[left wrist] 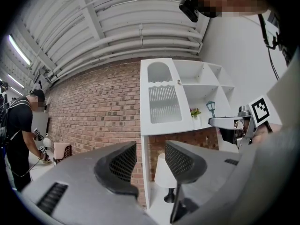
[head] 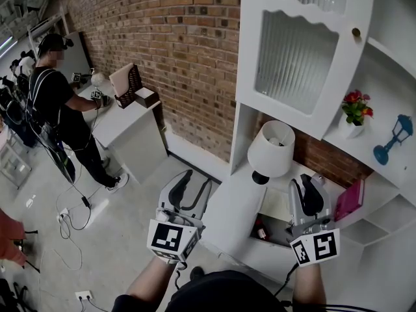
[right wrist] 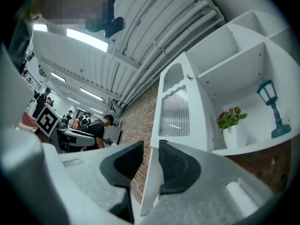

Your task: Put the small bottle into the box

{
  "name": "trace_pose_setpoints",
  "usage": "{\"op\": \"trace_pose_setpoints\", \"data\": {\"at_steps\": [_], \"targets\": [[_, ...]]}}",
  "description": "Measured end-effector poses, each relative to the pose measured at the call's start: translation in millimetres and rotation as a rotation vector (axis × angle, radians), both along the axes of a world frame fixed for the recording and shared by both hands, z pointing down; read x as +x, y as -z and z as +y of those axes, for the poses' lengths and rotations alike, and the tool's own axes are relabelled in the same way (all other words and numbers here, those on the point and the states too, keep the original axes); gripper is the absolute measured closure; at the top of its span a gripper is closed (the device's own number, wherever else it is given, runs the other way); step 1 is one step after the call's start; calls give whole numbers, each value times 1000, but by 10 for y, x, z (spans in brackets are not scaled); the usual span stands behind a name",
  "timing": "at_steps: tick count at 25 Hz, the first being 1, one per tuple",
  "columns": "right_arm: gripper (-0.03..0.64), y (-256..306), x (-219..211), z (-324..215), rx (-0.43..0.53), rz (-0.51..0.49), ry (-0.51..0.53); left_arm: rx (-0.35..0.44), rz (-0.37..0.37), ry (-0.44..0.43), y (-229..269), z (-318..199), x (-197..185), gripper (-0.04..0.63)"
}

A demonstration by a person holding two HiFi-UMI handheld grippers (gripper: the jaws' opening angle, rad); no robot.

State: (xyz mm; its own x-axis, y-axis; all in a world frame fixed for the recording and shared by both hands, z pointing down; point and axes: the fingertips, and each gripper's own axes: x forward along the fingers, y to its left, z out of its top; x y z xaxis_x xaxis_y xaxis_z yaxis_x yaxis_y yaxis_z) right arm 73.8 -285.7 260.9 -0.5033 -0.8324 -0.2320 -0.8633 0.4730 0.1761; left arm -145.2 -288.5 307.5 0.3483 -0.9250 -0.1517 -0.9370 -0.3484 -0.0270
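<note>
Our grey left gripper [head: 194,181] and right gripper [head: 305,182] hang with jaws parted and empty before the white shelf unit [head: 248,64], small bottle and box not discernible, fitting either pre-pickup or post-drop.

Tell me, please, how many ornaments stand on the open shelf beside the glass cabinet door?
2: a pot of flowers toward the left of the shelf, and a blue lantern to its right. The shelf's right end is cut off in the head view, so more may be hidden.
</note>
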Motion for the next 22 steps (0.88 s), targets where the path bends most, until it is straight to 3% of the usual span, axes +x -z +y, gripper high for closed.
{"op": "trace_pose_setpoints", "data": {"at_steps": [22], "targets": [[526,-52,64,-24,-25,-6,33,-15,-25,19,-38,25,105,408]]}}
